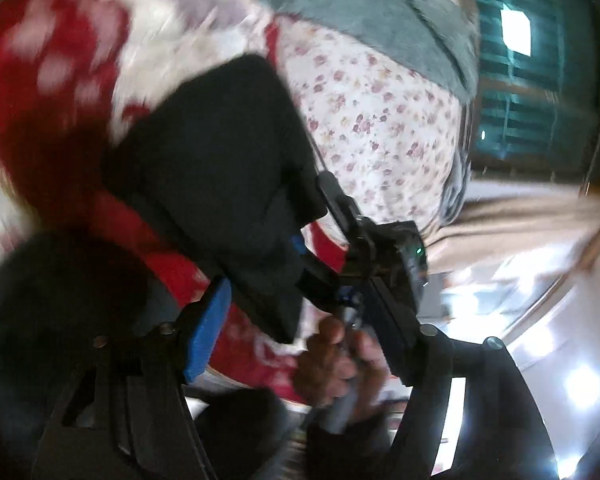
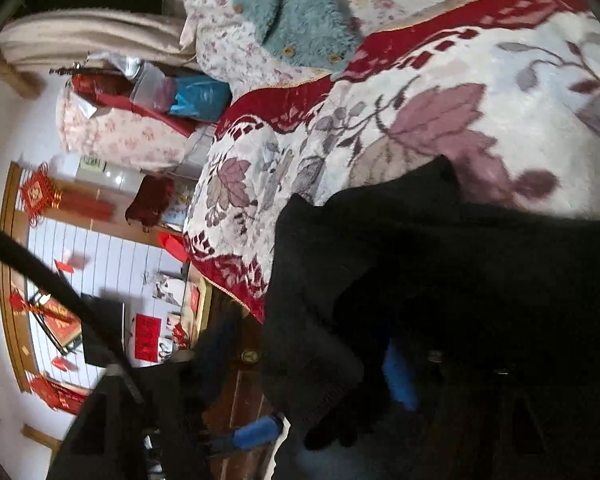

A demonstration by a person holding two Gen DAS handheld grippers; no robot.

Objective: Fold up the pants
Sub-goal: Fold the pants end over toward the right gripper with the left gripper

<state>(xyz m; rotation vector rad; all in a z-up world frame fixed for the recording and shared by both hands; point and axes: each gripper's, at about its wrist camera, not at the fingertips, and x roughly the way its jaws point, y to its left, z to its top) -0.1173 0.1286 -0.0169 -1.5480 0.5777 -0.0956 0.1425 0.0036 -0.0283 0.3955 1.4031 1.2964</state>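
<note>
Pants [image 2: 440, 280], black and bunched, lie on the near edge of a bed over a red and white flowered blanket [image 2: 380, 128], with one end spilling off the side toward the floor. They sit there, I would say, because the blanket gives a broad soft surface for laying them flat. Seen from the left wrist, the left gripper [image 1: 300, 312] has its fingers spread wide, one blue pad [image 1: 208, 332] on one side and a dark finger on the other, and nothing pressed between them; the cloth lies just ahead of that gap. The right gripper [image 1: 296, 246] shows there too, held by a hand [image 1: 340, 360], with its tip against a folded black flap that stands up off the blanket, probably to keep the fold from falling open. Whether its fingers pinch that flap I cannot tell: its own camera shows two blue pads [image 2: 398, 376] apart with dark cloth draped over and between them, but the picture is too dark and blurred to say that they press on it. Behind, a teal fluffy garment [image 2: 300, 12] rests on a small-flowered quilt [image 1: 380, 120], well clear of the work. By the look of the heap, the folding is only partly done.
</note>
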